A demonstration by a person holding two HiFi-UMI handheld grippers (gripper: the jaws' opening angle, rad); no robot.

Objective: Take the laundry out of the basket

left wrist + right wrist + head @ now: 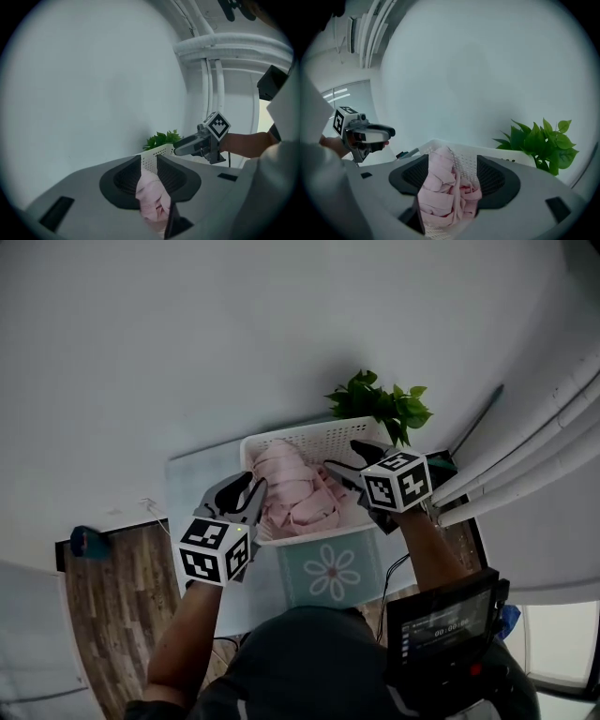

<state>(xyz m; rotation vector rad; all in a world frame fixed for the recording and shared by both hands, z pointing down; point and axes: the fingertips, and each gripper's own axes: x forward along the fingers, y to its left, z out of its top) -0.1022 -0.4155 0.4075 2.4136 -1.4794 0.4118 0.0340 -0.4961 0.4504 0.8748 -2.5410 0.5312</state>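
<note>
Hovering at opposite rims of the basket (309,434), left gripper (249,491) and right gripper (342,457) stand spread — pink laundry (291,486) between their jaws.

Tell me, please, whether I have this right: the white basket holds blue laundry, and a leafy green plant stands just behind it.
Not quite: the laundry is pink, not blue, as the head view shows. The white basket does hold it, and the leafy green plant does stand just behind it.
</note>
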